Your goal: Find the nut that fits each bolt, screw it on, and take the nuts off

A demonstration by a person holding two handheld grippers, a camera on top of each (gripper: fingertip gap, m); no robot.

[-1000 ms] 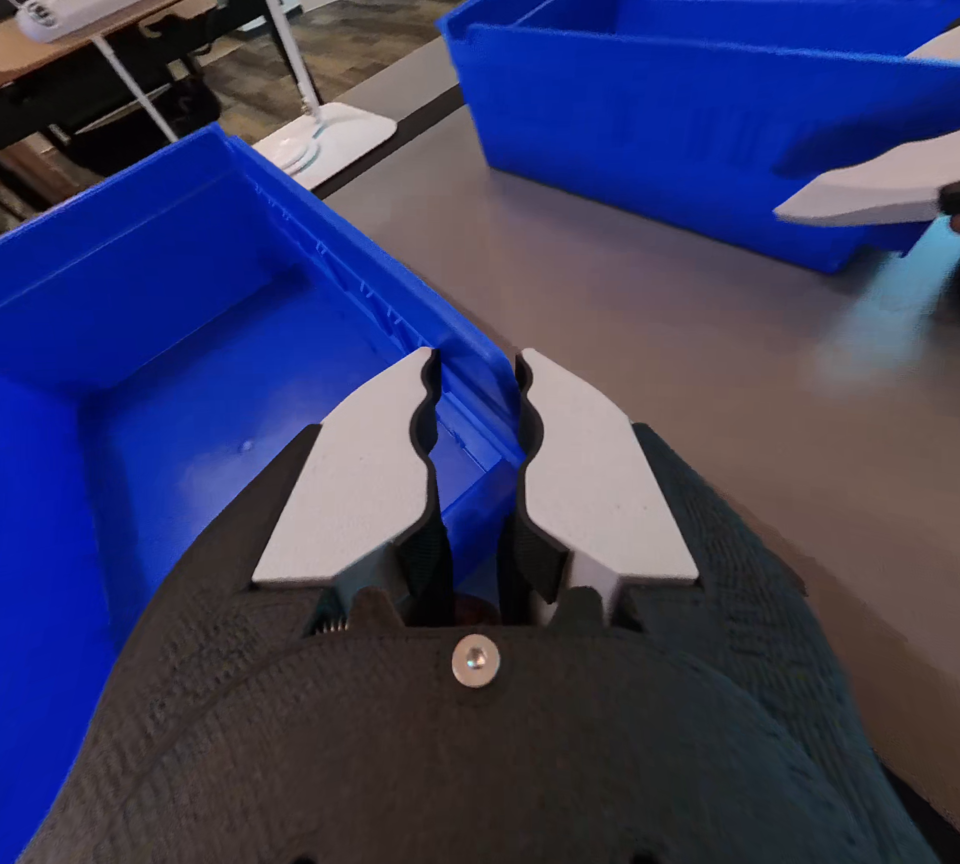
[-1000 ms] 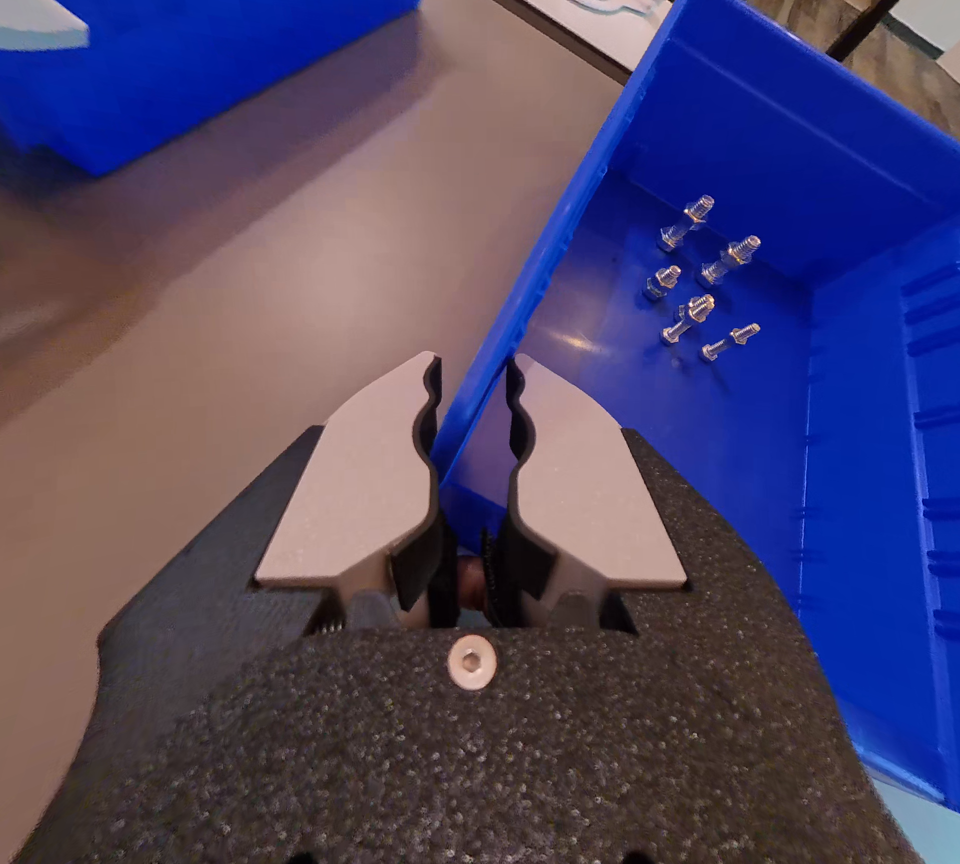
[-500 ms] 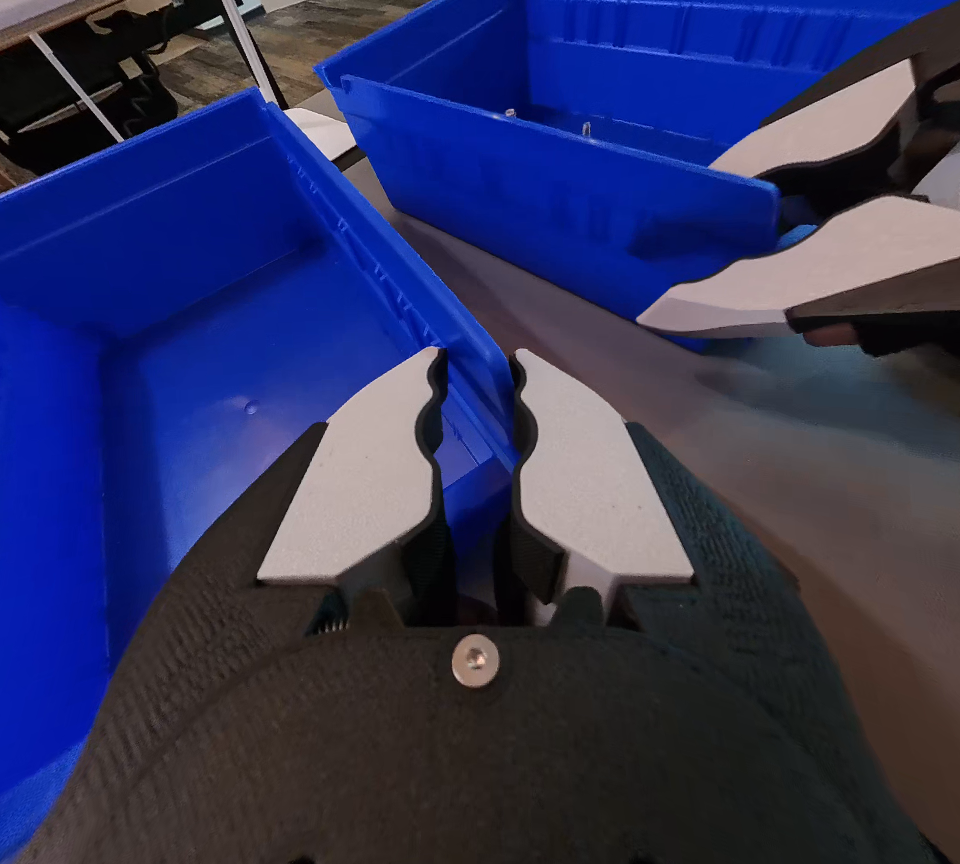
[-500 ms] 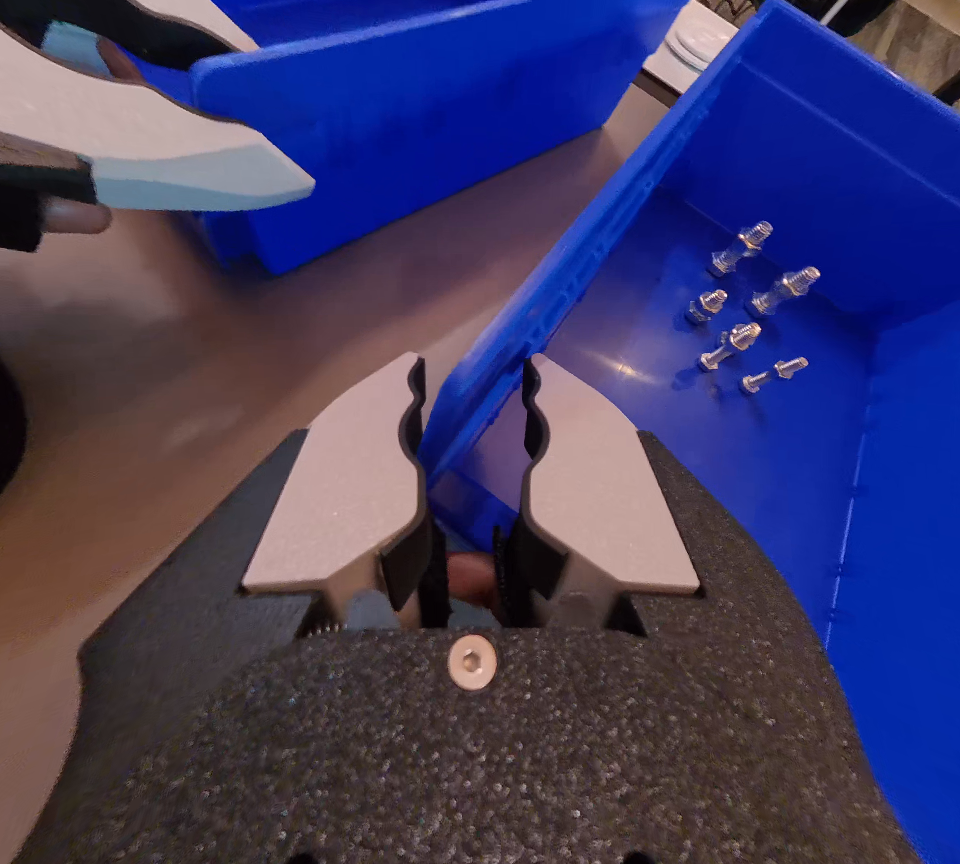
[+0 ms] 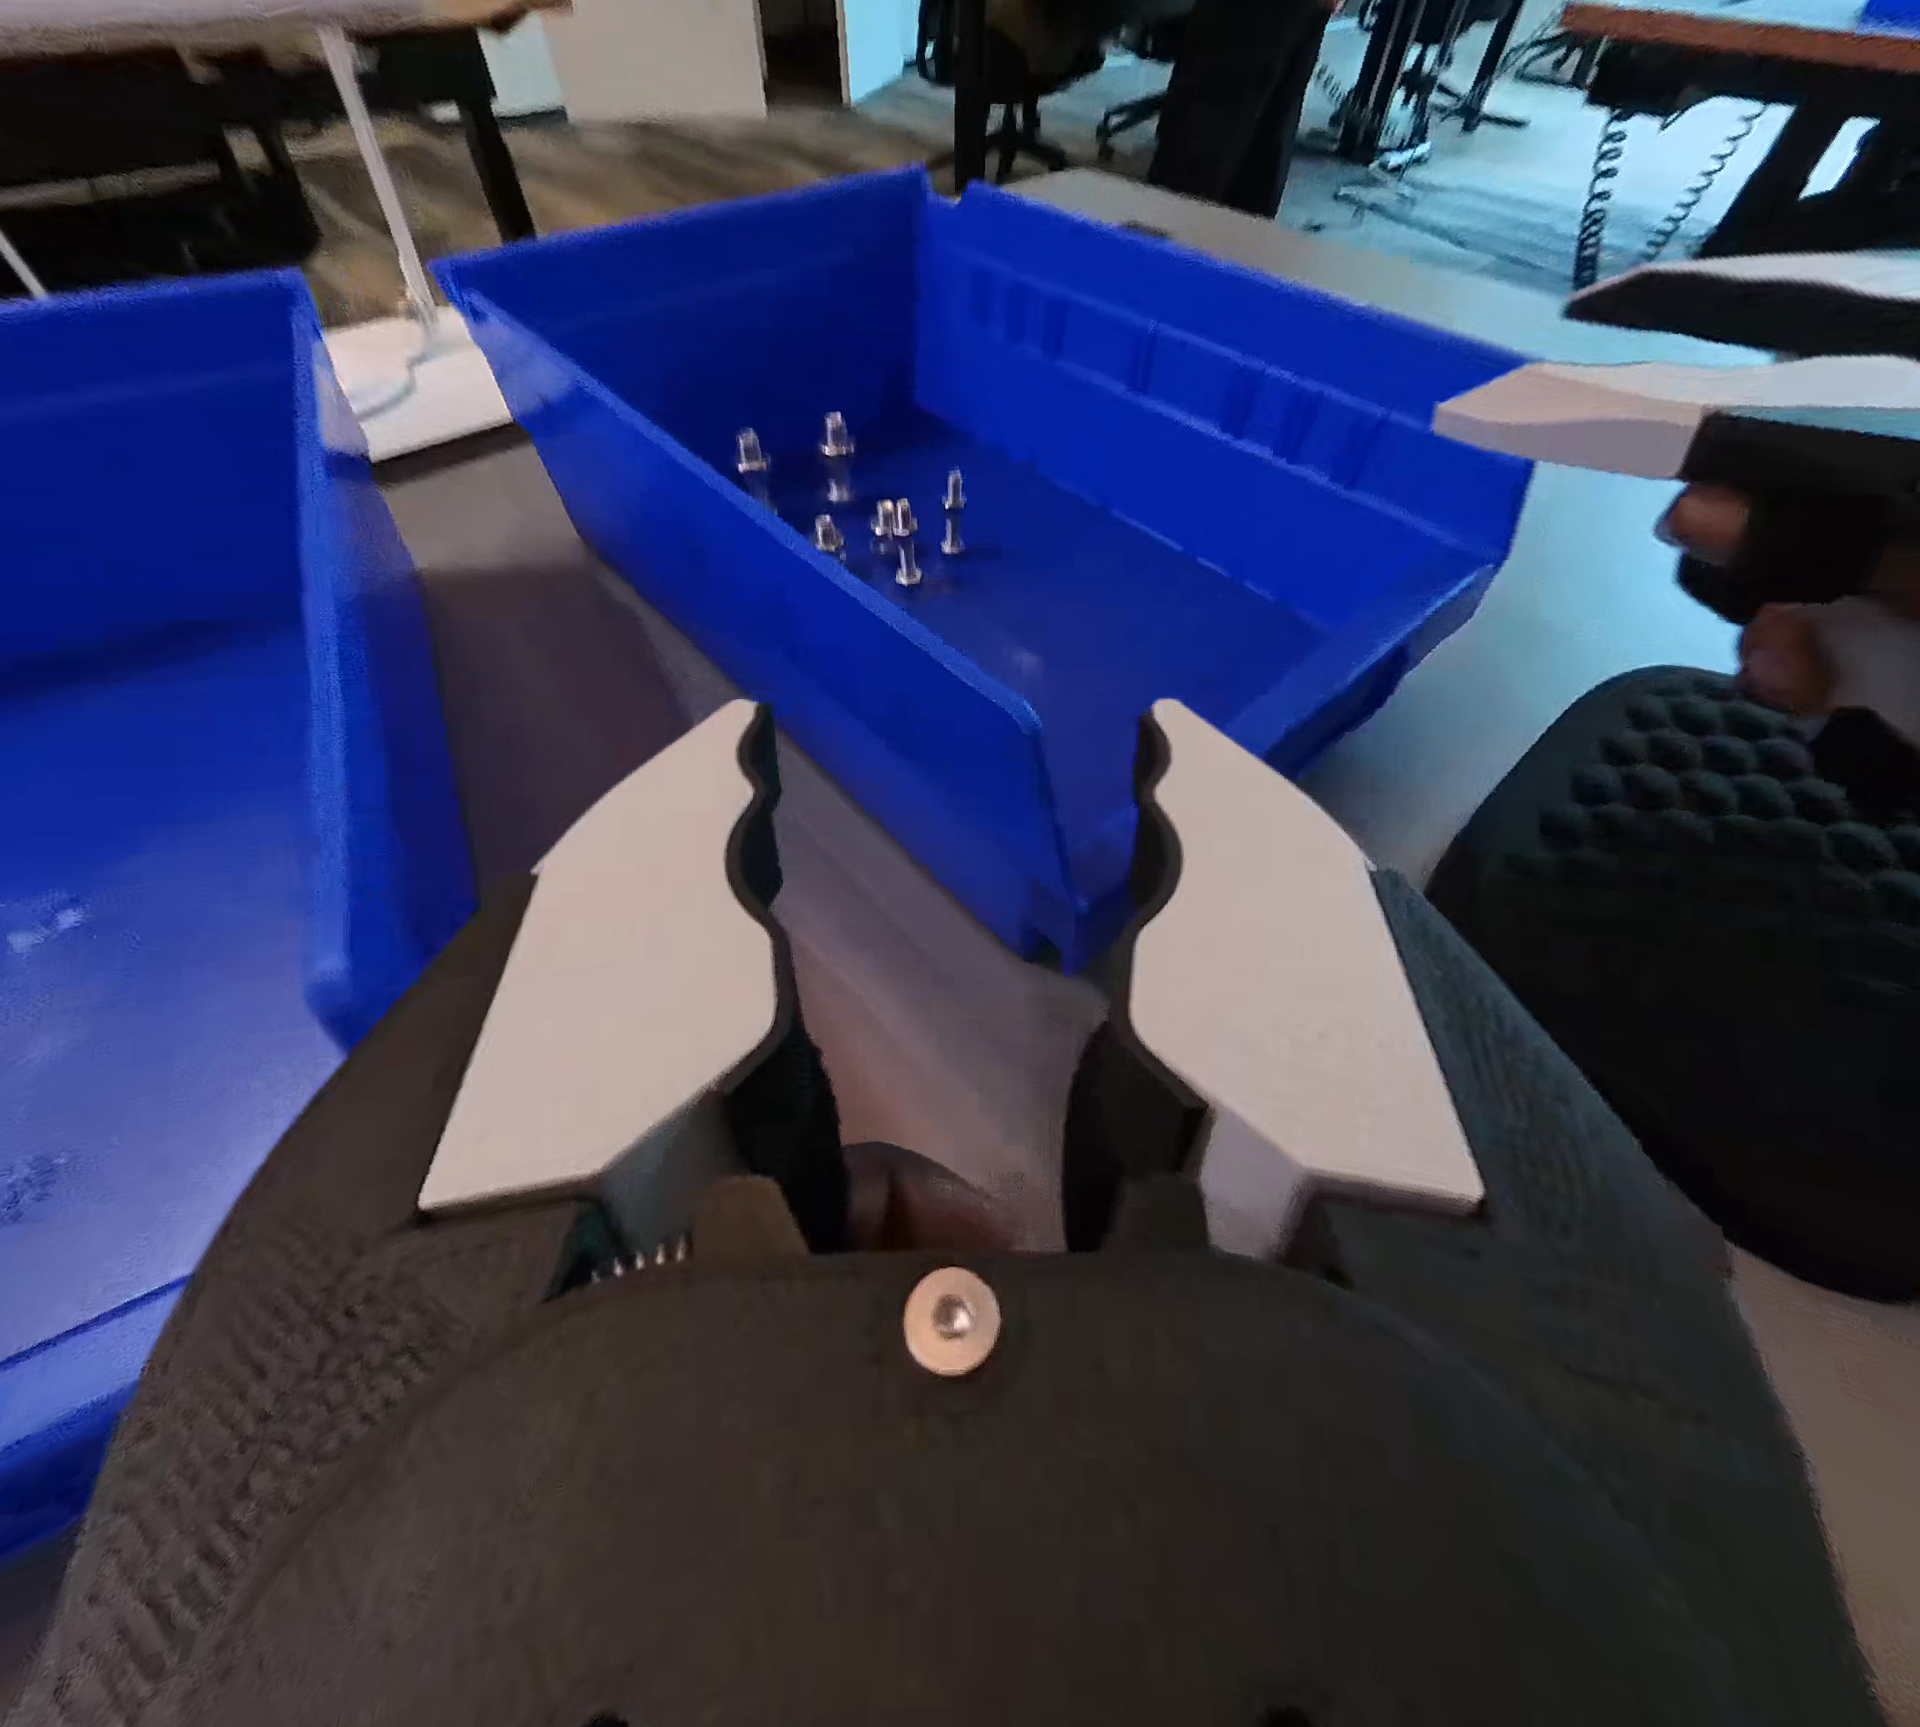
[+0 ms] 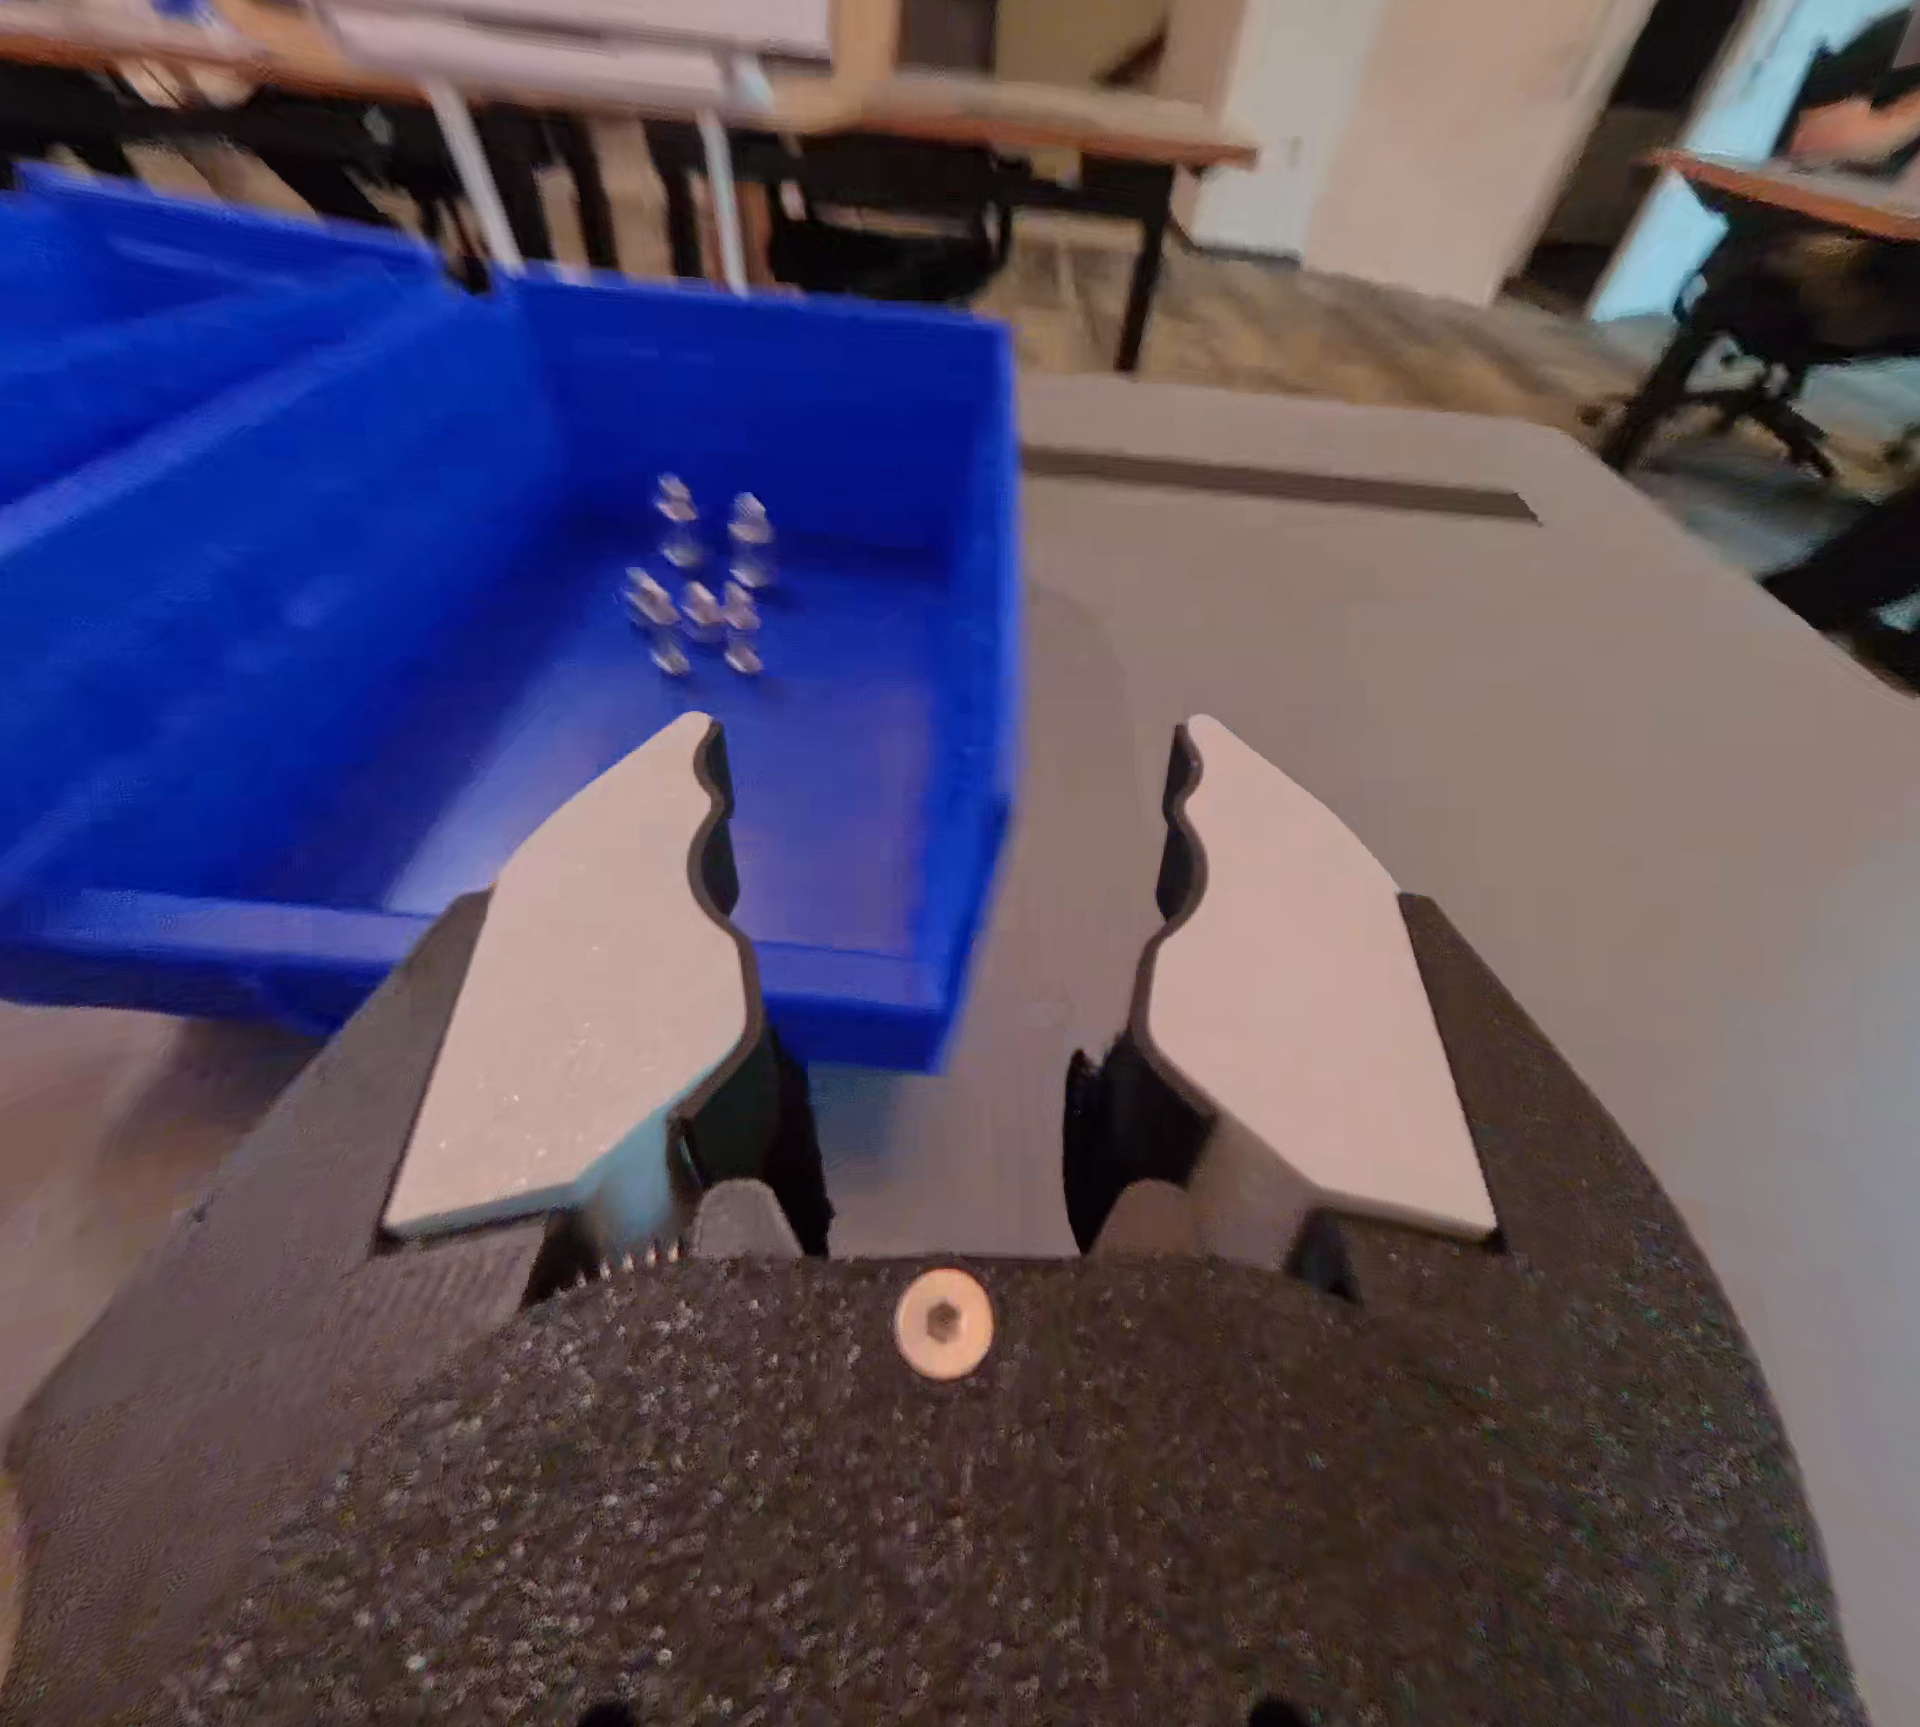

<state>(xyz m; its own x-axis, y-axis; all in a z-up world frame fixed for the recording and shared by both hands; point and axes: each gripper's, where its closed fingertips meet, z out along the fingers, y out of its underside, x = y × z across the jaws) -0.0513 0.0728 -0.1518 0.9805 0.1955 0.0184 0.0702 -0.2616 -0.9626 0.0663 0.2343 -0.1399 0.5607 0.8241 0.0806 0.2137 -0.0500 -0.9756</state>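
Several small silver bolts (image 5: 862, 503) lie in a blue bin (image 5: 1195, 389) at the middle of the grey table (image 5: 1558, 597). My left gripper (image 5: 956, 742) is open wide and empty, just short of that bin's near corner. A second blue bin (image 5: 156, 742) stands to its left. My right gripper (image 6: 945, 732) is open wide and empty above the bin's right wall (image 6: 987, 638). The bolts (image 6: 707, 597) lie ahead of its left finger. The right gripper also shows in the left wrist view (image 5: 1662, 389), held at the far right.
A black dimpled object (image 5: 1714, 950) sits at the right near my left gripper. A white lamp base (image 5: 416, 389) stands behind the bins. The other blue bin (image 6: 156, 295) shows at far left. Bare grey table (image 6: 1403, 690) lies to the right. A person (image 5: 1278, 15) stands by desks behind.
Both grippers stood nearly shut around a bin wall, the left on the left bin, the right on the bolt bin. Both have opened wide, let go and pulled back, and now look across the table.
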